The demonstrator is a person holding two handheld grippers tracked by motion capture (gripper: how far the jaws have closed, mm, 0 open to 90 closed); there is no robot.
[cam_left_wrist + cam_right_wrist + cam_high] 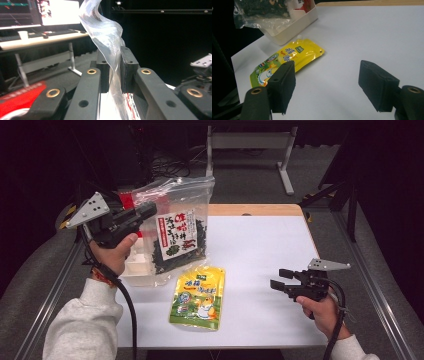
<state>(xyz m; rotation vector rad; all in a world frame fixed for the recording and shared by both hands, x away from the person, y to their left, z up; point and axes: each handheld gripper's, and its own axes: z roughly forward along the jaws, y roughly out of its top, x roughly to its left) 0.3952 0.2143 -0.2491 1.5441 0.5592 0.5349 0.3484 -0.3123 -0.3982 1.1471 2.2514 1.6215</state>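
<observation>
A person at a white bench (260, 250) holds a tool in each hand. The left tool (142, 215), raised above the bench's left side, is clamped on the top edge of a clear bag (175, 227) of dark dried food; the left gripper view shows the film pinched flat between the jaws (113, 72). The bag hangs upright, its bottom at a shallow white tray (140, 270); whether it rests in the tray cannot be told. The right tool (281, 280) hovers low over the bench's right side, jaws wide apart and empty. A yellow pouch (199, 296) lies flat just in front of the tray, long axis running toward the person, spout end at the far side. It lies to the left of the right tool, the only free tool.
</observation>
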